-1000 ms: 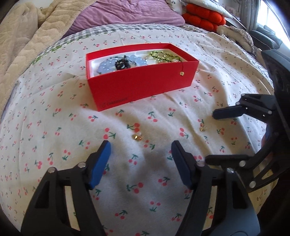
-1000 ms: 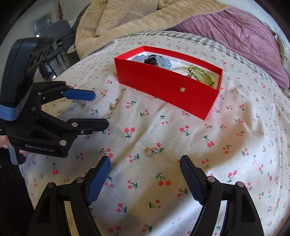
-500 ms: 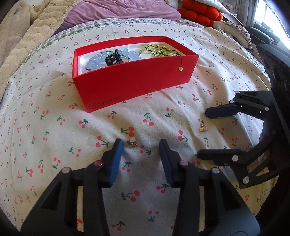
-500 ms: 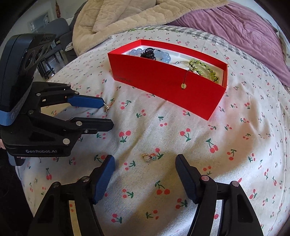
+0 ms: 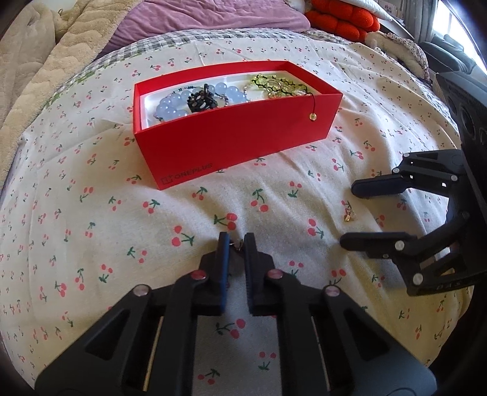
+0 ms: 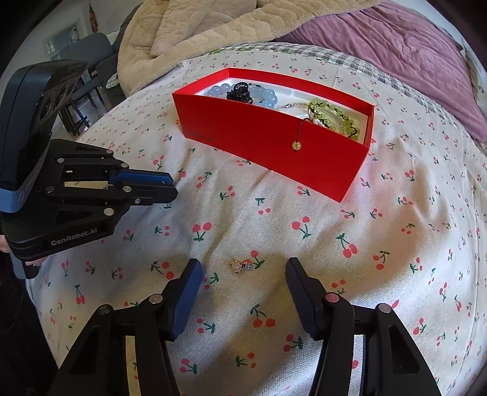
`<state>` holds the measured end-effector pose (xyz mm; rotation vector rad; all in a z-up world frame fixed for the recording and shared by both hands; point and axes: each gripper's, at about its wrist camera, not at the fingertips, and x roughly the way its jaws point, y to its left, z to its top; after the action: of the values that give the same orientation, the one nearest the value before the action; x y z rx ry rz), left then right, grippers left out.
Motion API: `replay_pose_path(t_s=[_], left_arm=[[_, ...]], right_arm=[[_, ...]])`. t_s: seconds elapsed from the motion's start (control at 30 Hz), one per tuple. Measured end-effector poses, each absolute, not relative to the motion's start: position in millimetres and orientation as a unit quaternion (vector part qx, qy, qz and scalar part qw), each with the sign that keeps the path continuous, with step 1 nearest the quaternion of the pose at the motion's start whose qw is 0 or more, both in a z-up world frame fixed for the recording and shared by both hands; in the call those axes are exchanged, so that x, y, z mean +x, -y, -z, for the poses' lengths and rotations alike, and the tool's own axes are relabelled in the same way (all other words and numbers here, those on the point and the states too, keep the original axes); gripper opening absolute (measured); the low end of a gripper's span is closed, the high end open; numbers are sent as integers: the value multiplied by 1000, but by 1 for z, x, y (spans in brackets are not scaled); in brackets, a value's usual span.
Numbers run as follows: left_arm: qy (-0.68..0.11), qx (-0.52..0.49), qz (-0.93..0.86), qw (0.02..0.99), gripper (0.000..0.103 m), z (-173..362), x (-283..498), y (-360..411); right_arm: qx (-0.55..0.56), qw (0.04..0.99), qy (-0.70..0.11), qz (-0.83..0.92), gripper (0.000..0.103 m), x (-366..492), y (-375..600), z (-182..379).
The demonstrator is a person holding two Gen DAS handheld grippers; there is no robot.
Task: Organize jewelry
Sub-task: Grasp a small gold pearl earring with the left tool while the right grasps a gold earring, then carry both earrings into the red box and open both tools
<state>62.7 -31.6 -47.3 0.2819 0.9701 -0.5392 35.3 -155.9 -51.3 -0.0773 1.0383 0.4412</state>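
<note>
A red box (image 5: 231, 143) on the cherry-print bedsheet holds a blue bead bracelet (image 5: 176, 105), a black piece (image 5: 201, 99) and a green bead bracelet (image 5: 274, 83); a bead on a cord (image 5: 311, 116) hangs over its front wall. My left gripper (image 5: 236, 243) is shut on a small earring, barely visible between the tips. My right gripper (image 6: 242, 271) is open just above the sheet, with a second small gold earring (image 6: 240, 265) lying between its fingers. That earring also shows in the left wrist view (image 5: 348, 214). The box also shows in the right wrist view (image 6: 274, 143).
A beige blanket (image 6: 213, 27) and a purple quilt (image 6: 395, 45) lie behind the box. Red cushions (image 5: 341, 18) sit at the far right. Chairs (image 6: 88, 58) stand beyond the bed's left edge.
My left gripper has closed on the earring that lay in front of it. My right gripper has moved forward, so the second earring now lies between its fingers.
</note>
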Motion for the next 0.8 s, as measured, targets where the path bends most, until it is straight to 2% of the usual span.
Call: replay_pose_path(t_s=[0.23,0.4,0.8], left_arm=[[-461,131,247,842,11,46,62,30],[-462,132,248,841,11,45,61,30],[-462,118,237,846,11,35,65,24]], right_arm=[[-34,842,-495,-210,34,38,161,50],[-33,839,-500,-213,13,38,162,50],[-13,844,-494,-211,11,36,171,37]])
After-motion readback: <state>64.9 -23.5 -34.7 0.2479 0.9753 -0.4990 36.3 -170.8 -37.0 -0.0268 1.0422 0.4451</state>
